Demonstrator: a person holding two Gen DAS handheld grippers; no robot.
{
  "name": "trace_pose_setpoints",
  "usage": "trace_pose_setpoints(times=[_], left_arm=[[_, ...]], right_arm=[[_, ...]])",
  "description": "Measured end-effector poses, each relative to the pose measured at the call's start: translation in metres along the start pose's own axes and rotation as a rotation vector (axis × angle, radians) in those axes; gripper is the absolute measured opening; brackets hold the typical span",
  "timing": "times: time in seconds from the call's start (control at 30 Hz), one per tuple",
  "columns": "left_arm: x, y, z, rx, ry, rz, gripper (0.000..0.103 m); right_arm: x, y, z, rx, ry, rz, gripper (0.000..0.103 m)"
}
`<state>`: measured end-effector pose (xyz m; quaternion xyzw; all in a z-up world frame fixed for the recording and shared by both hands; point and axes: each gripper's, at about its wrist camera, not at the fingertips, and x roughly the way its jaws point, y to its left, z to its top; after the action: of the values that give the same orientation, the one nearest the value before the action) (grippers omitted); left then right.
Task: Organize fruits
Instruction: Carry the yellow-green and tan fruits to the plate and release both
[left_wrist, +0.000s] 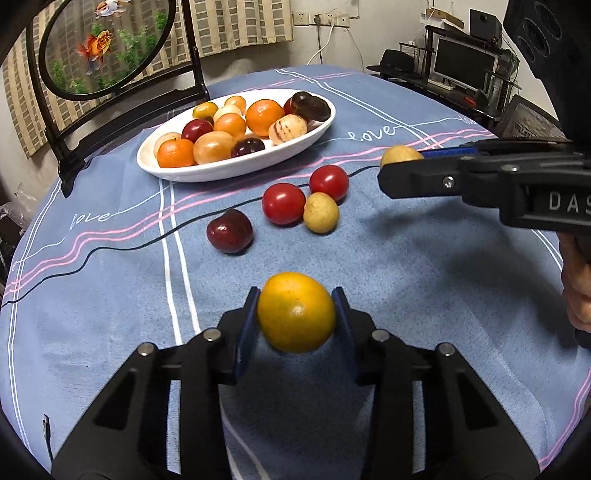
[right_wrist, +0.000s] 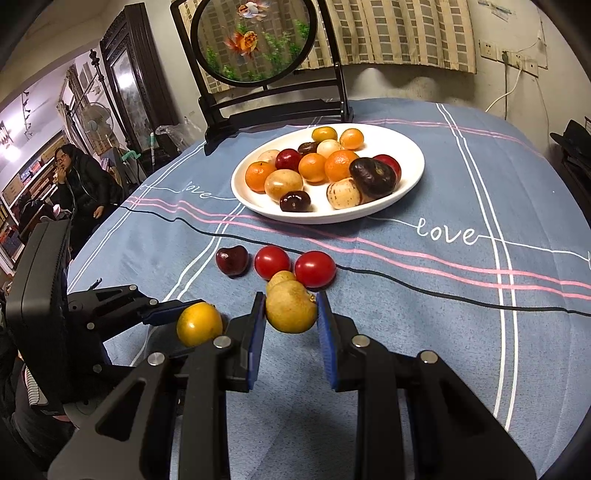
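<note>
My left gripper (left_wrist: 296, 295) is shut on a yellow-orange citrus fruit (left_wrist: 295, 312), its blue pads pressed against both sides just above the blue tablecloth. That fruit (right_wrist: 199, 324) shows low on the left in the right wrist view. My right gripper (right_wrist: 291, 299) is shut on a tan oval fruit (right_wrist: 291, 312); the same fruit (left_wrist: 400, 154) sits at the right in the left wrist view. A dark red cherry (left_wrist: 229, 231), two red tomatoes (left_wrist: 283, 204) (left_wrist: 328, 182) and another tan fruit (left_wrist: 321, 212) lie loose on the cloth. Beyond them a white oval plate (left_wrist: 236, 173) holds several fruits.
A round goldfish screen on a black stand (right_wrist: 255, 40) stands behind the plate at the table's far edge. A person in dark clothes (right_wrist: 79, 177) is off the table to the left. A desk with a monitor (left_wrist: 461, 66) lies beyond the far right edge.
</note>
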<state>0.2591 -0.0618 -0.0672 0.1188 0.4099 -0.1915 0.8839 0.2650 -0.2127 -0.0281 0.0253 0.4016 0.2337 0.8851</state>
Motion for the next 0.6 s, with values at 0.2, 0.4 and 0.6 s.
trace_pose_setpoints(times=[0.2,0.4,0.6], left_arm=[[-0.005,0.005,0.001,-0.038,-0.022,-0.032,0.040],[-0.017,0.011,0.003,-0.091,-0.045,-0.111,0.040],[-0.033,0.039,0.040,-0.120,-0.092,-0.130,0.040]], right_arm=[[0.002,-0.001,-0.001,0.001,0.001,-0.002,0.028],[0.001,-0.001,-0.003,-0.002,0.006,0.023,0.028],[-0.003,-0.007,0.022,-0.038,-0.038,0.008,0.028]])
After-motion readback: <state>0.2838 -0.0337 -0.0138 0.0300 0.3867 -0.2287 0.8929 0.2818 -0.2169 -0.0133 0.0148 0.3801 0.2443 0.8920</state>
